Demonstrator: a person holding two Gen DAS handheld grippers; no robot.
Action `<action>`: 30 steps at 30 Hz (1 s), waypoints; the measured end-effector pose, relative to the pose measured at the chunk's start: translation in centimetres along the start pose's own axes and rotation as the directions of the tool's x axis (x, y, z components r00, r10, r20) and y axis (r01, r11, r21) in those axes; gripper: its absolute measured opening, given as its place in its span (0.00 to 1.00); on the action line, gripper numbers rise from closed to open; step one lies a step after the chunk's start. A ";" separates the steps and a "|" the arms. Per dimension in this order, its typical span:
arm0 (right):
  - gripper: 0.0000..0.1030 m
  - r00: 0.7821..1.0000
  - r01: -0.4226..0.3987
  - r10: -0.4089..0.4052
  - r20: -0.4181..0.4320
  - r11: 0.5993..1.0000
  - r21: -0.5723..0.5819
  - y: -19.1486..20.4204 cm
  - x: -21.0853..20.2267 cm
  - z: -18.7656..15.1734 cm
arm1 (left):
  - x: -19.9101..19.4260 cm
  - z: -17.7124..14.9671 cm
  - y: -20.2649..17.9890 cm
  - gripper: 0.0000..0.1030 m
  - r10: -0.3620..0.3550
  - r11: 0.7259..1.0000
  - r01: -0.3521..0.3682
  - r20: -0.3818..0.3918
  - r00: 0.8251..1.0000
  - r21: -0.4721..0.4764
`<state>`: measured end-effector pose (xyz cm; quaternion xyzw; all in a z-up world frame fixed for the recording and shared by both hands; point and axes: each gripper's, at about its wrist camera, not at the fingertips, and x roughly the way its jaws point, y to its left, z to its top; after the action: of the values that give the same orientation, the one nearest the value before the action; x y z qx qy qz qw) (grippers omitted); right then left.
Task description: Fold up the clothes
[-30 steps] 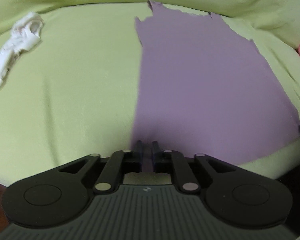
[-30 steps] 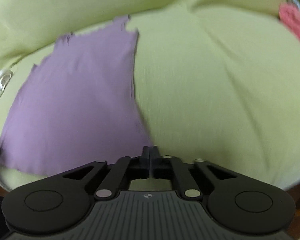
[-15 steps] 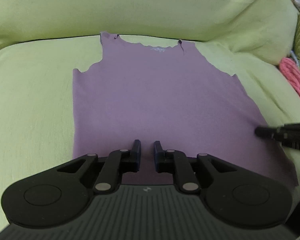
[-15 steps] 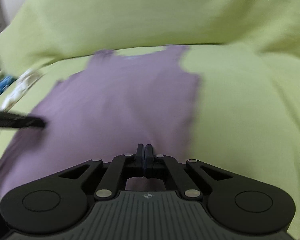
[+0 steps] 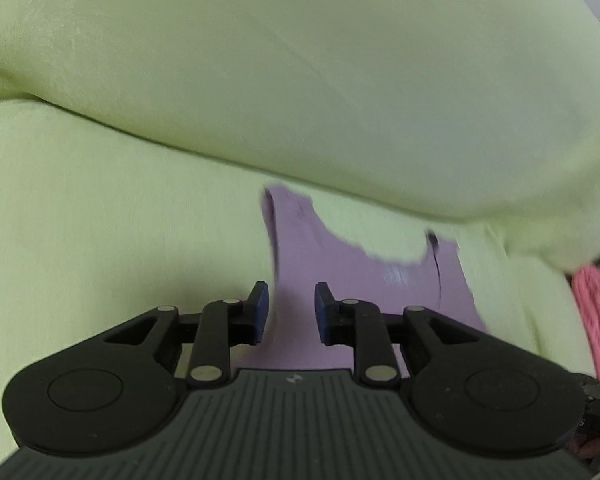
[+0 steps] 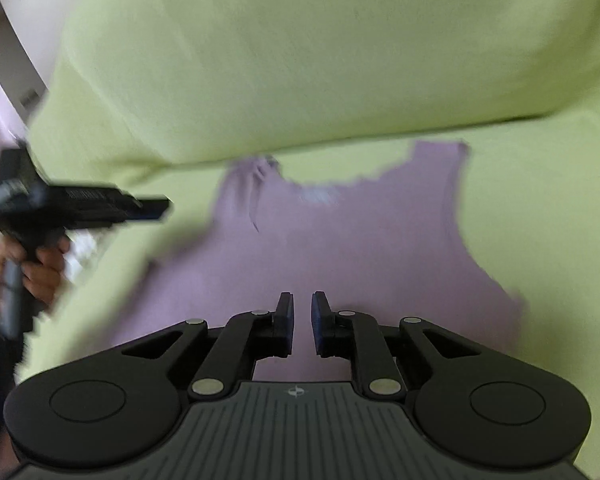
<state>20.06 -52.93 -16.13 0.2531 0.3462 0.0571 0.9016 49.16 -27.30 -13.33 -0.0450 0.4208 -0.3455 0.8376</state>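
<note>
Top (image 6: 340, 248) lies flat at the sofa (image 6: 300, 60) seat's back edge. Your left gripper (image 5: 288, 308) and right gripper (image 6: 300, 320) have just been opening slightly, holding nothing. Risk: pinching the cover with the straps.

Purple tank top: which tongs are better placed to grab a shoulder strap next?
Probably left. The left tongs sit open, just short of the purple tank top strap on their side; the right tongs hover open over mid-chest, farther from either strap.
</note>
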 end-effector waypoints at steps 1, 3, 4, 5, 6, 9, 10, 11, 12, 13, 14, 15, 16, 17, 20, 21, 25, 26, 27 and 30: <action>0.15 0.999 -0.047 0.047 -0.003 0.999 0.025 -0.3 1.1 1.3 | -0.1 -0.3 -0.6 0.19 0.001 0.999 -0.002 0.011 1.000 0.036; 0.15 0.992 -0.121 0.122 -0.017 0.990 0.073 -0.6 3.9 3.7 | -0.3 -1.0 -1.9 0.21 0.005 0.994 -0.009 0.027 1.000 0.113; 0.15 0.988 -0.147 0.150 -0.028 0.984 0.096 -0.5 5.7 4.8 | -0.1 -1.7 -2.7 0.22 0.018 0.987 -0.021 0.024 1.000 0.159; 0.15 0.983 -0.173 0.178 -0.038 0.978 0.120 -0.5 7.4 5.9 | 0.2 -2.5 -3.4 0.22 0.042 0.979 -0.045 0.018 0.999 0.199; 0.15 0.977 -0.198 0.206 -0.048 0.970 0.144 -0.4 9.1 7.0 | 0.6 -3.1 -3.9 0.22 0.074 0.971 -0.075 0.014 0.997 0.226; 0.15 0.967 -0.219 0.245 -0.076 0.942 0.254 -0.5 13.9 9.3 | 1.7 -3.5 -3.9 0.22 0.149 0.963 -0.146 0.002 0.989 0.228; 0.15 0.968 -0.210 0.239 -0.076 0.939 0.273 -0.4 14.7 9.9 | 2.0 -3.4 -3.7 0.22 0.168 0.962 -0.164 0.001 0.986 0.219; 0.15 0.969 -0.204 0.235 -0.075 0.935 0.289 -0.5 15.6 10.3 | 2.3 -3.4 -3.4 0.22 0.174 0.964 -0.170 -0.002 0.985 0.204; 0.15 0.970 -0.200 0.231 -0.070 0.931 0.305 -0.8 16.4 10.5 | 2.4 -3.3 -3.1 0.24 0.162 0.970 -0.158 -0.008 0.987 0.183; 0.15 0.972 -0.195 0.227 -0.065 0.927 0.320 -1.0 17.1 10.7 | 2.6 -3.2 -2.8 0.25 0.148 0.976 -0.143 -0.016 0.989 0.165; 0.16 0.972 -0.195 0.227 -0.058 0.922 0.335 -1.2 17.7 10.9 | 2.8 -3.2 -2.7 0.25 0.138 0.979 -0.134 -0.021 0.990 0.153; 0.16 0.971 -0.203 0.234 -0.050 0.915 0.350 -1.2 18.1 10.7 | 3.0 -3.3 -2.6 0.25 0.134 0.981 -0.130 -0.018 0.991 0.144; 0.16 0.972 -0.198 0.231 -0.050 0.911 0.361 -1.3 18.6 10.7 | 3.2 -3.4 -2.5 0.25 0.131 0.982 -0.128 -0.018 0.991 0.138; 0.16 0.973 -0.194 0.228 -0.049 0.908 0.373 -1.5 19.1 10.7 | 3.3 -3.5 -2.4 0.25 0.128 0.984 -0.124 -0.018 0.992 0.131; 0.11 0.976 -0.187 0.217 -0.034 0.900 0.393 -1.8 20.4 10.7 | 3.3 -3.9 -2.0 0.25 0.118 0.987 -0.115 -0.018 0.993 0.110; 0.11 0.976 -0.185 0.214 -0.029 0.899 0.398 -1.9 20.6 10.7 | 3.2 -4.1 -1.9 0.25 0.119 0.987 -0.116 -0.017 0.993 0.107; 0.12 0.978 -0.186 0.209 -0.020 0.906 0.381 -1.4 21.0 10.9 | 3.1 -4.3 -1.6 0.25 0.119 0.988 -0.117 -0.015 0.993 0.104; 0.10 0.978 -0.188 0.209 -0.019 0.915 0.357 -1.1 21.1 11.0 | 3.1 -4.3 -1.6 0.26 0.116 0.988 -0.114 -0.015 0.993 0.101; 0.04 0.981 -0.177 0.194 -0.021 0.929 0.326 -0.8 21.2 11.1 | 3.1 -4.4 -1.6 0.26 0.114 0.989 -0.112 -0.015 0.993 0.101; 0.02 0.986 -0.166 0.167 0.017 0.953 0.255 -0.1 20.5 11.5 | 3.0 -4.7 -2.0 0.26 0.103 0.988 -0.101 -0.012 0.995 0.116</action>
<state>43.03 -52.10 -21.07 0.3951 0.3301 0.0884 0.8527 45.86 -29.68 -17.66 0.0281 0.4094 -0.3262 0.8516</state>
